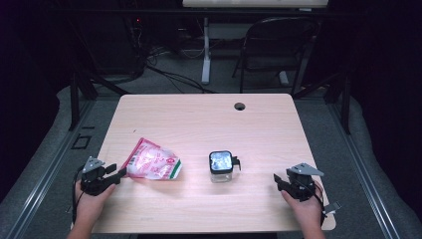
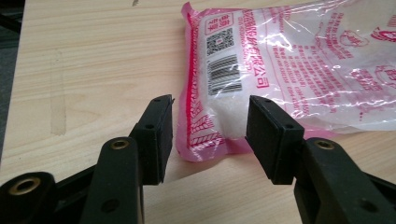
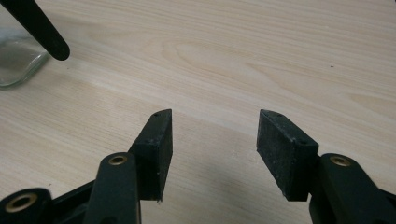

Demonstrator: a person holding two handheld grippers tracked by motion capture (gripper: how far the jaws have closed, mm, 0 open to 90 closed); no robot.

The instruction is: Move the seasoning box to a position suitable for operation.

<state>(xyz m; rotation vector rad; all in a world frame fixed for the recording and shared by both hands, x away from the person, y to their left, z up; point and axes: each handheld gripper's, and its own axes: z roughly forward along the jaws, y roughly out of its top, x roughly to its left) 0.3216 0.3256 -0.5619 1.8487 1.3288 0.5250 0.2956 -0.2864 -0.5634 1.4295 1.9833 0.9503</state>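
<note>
A clear and pink plastic bag of white grains (image 1: 151, 162) lies flat on the left of the wooden table (image 1: 199, 124). My left gripper (image 1: 118, 172) is at the bag's near left corner. In the left gripper view the bag's barcode end (image 2: 224, 88) lies between the spread jaws of the left gripper (image 2: 210, 106), with a gap at the left pad (image 2: 159, 135). A square glass jar (image 1: 221, 167) with a black clamp lid stands at mid table. My right gripper (image 1: 276, 181) hovers right of the jar, open over bare wood (image 3: 212, 115).
The jar's glass base (image 3: 14, 65) and its black lever (image 3: 39, 28) show at the top left of the right gripper view. A cable hole (image 1: 240, 106) sits near the table's far edge. A folding chair (image 1: 278, 45) and a desk leg stand beyond the table.
</note>
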